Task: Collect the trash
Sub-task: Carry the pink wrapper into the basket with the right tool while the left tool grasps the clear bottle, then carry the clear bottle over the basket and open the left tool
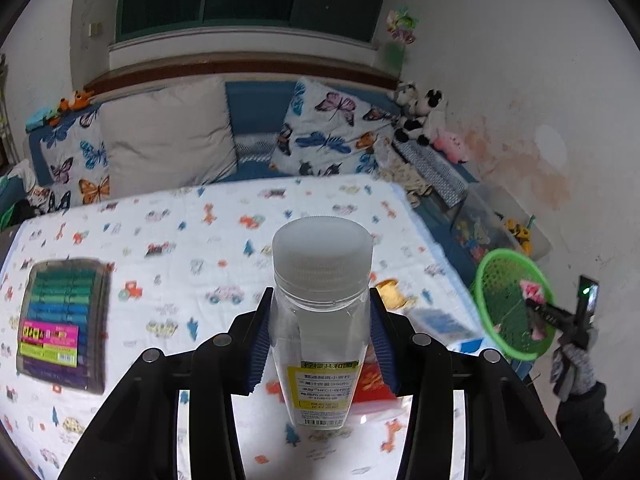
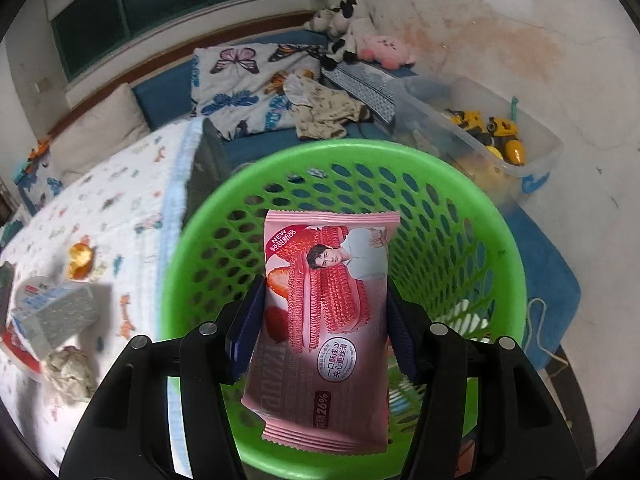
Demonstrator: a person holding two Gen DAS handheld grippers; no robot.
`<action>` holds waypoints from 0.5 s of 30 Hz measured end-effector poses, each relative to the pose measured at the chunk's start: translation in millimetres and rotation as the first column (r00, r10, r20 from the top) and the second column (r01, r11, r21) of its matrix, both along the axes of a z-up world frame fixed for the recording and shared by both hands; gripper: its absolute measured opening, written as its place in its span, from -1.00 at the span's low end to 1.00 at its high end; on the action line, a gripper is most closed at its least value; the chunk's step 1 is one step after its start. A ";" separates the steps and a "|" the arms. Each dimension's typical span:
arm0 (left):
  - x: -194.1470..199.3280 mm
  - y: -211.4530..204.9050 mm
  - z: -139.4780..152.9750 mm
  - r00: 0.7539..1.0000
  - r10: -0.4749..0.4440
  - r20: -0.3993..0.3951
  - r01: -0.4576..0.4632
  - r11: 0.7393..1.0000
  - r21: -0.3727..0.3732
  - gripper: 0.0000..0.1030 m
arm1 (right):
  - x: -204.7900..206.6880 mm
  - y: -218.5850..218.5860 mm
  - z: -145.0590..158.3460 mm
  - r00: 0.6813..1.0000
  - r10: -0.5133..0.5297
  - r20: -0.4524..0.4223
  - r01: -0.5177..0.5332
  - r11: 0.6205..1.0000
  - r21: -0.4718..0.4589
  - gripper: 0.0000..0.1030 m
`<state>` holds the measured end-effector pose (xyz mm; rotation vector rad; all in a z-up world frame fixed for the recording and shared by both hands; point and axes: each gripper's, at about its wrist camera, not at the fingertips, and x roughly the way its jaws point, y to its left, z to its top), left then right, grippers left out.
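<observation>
holding pink wrapper [image 2: 326,320] over green basket [image 2: 480,216] at frame centre, right gripper [image 2: 320,320] clamping it; left gripper [image 1: 320,336] gripping bottle [image 1: 320,320]. carton [image 2: 56,316], tissue [image 2: 70,372] waiting lower left.

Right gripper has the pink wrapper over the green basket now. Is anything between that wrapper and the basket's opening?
Nothing visible. The right gripper holds the pink snack wrapper above the open mouth of the green basket, and the mesh wall behind it shows clear; the basket's floor under the wrapper is hidden.
</observation>
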<state>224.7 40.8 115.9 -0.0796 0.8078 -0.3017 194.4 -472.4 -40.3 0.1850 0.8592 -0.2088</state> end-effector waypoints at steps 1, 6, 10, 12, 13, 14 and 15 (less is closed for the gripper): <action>0.2 -3.9 4.5 1.000 -0.006 0.008 0.006 1.000 -0.001 -0.15 | 0.0 -2.4 -1.3 1.000 -0.010 -0.002 0.010 1.000 -0.011 0.13; 1.5 -39.7 36.5 0.995 -0.074 0.063 0.076 0.997 -0.023 -0.15 | -0.7 -12.4 -4.2 0.999 -0.033 -0.007 0.032 0.999 -0.024 0.27; 5.5 -78.0 55.1 0.986 -0.139 0.092 0.145 0.988 -0.054 -0.15 | -2.1 -18.7 -3.1 0.999 -0.037 0.000 0.037 0.999 -0.034 0.36; 9.3 -97.0 59.3 0.981 -0.169 0.095 0.176 0.982 -0.070 -0.15 | -4.0 -21.1 -1.6 0.999 -0.036 0.006 0.036 0.999 -0.038 0.39; 10.9 -109.5 61.0 0.978 -0.187 0.097 0.195 0.978 -0.078 -0.15 | -5.6 -22.6 -0.6 0.999 -0.039 0.012 0.039 0.998 -0.041 0.39; 12.2 -118.4 61.5 0.975 -0.201 0.097 0.209 0.974 -0.083 -0.15 | -7.6 -24.0 1.0 0.999 -0.038 0.019 0.038 0.999 -0.037 0.40; 13.6 -130.5 61.5 0.971 -0.220 0.095 0.228 0.970 -0.086 -0.15 | -9.0 -24.5 2.9 0.999 -0.033 0.026 0.033 0.999 -0.030 0.40</action>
